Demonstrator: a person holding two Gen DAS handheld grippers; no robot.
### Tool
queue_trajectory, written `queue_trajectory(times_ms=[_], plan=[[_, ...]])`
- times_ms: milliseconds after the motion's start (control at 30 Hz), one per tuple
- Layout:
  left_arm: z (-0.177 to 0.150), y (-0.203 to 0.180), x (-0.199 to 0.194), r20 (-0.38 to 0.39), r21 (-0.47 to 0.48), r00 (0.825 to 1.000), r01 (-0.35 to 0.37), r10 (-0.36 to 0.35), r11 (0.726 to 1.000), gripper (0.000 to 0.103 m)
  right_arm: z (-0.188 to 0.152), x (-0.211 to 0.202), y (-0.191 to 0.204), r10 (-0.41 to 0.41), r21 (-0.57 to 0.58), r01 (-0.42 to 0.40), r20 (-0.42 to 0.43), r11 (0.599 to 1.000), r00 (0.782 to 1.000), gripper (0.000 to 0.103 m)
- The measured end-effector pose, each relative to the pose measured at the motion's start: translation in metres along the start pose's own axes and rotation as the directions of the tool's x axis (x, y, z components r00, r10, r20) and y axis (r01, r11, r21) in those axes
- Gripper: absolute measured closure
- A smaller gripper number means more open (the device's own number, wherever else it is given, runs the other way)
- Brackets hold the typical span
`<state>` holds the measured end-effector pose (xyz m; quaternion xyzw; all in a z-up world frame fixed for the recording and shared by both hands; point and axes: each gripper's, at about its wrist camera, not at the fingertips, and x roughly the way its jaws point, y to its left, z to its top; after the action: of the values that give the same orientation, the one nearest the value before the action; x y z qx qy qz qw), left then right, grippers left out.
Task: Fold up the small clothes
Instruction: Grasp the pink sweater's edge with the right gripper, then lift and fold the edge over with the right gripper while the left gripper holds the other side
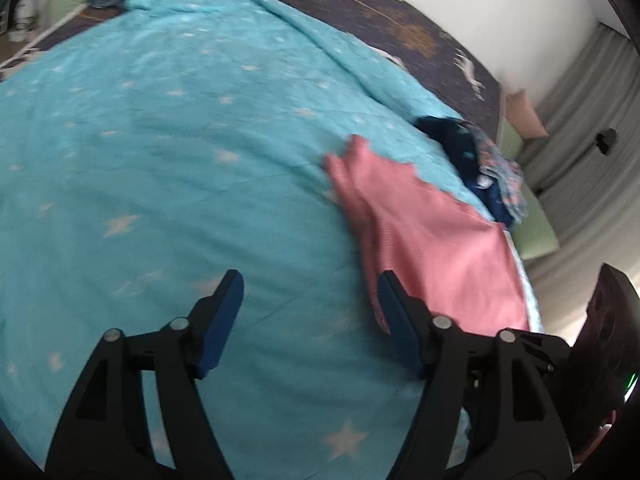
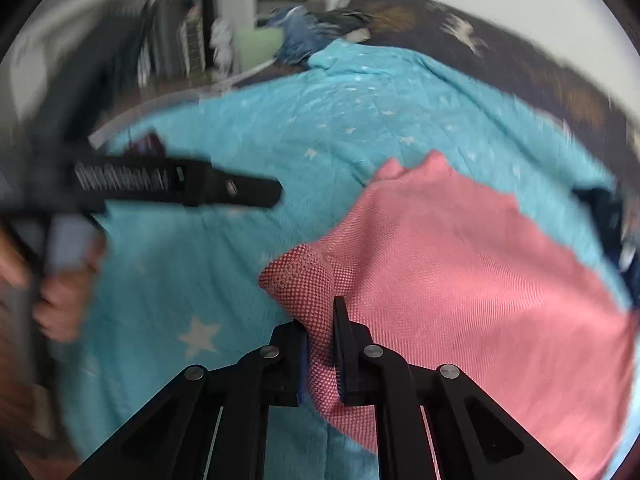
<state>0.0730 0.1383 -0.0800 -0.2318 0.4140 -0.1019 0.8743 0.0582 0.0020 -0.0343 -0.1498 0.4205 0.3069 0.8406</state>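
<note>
The pink garment lies spread on a turquoise blanket printed with white stars, filling the lower right of the right wrist view. The right gripper has its jaws pressed together on a folded corner of that garment at the bottom centre of the frame — a strip of the checked pink cloth runs down between the two black fingers and bulges out above their tips. In the same view the left gripper shows from the side in the middle left, blurred, reaching over bare blanket and well apart from the pink cloth; a hand grips its handle at the left edge. In the left wrist view the left gripper has its jaws spread wide with nothing between them — only blanket shows in the gap. The pink garment lies to the right of centre there, its near edge just behind the right-hand finger. Beyond it, in the upper right, a dark blue heap of clothes sits at the blanket's edge.
</note>
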Motion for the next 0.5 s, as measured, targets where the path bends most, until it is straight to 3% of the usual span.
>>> queue_trajectory(times_ms=[100,200,333,400,500], plan=[[0.012,-0.015,0.023,-0.056,-0.015,0.993,0.103,-0.104,0.995,0.029,0.001,-0.017,-0.030,0.089,0.167,-0.094,0.039,0.982,0.995,0.094],[0.027,-0.024,0.047,-0.097,-0.059,0.973,0.204,-0.209,0.977,0.026,0.000,-0.022,-0.047,0.117,0.237,-0.124,0.042,0.964,0.992,0.094],[0.044,-0.024,0.081,-0.146,-0.117,0.958,0.232,-0.248,0.966,0.028,-0.002,-0.024,-0.049,0.137,0.258,-0.145,0.048,0.955,0.989,0.094],[0.053,-0.025,0.092,-0.150,-0.103,0.963,0.211,-0.225,0.972,0.061,-0.001,-0.024,-0.046,0.138,0.249,-0.147,0.052,0.957,0.989,0.094],[0.064,-0.025,0.101,-0.176,-0.122,0.967,0.165,-0.185,0.979,0.081,-0.002,-0.024,-0.044,0.146,0.245,-0.155,0.054,0.957,0.988,0.094]])
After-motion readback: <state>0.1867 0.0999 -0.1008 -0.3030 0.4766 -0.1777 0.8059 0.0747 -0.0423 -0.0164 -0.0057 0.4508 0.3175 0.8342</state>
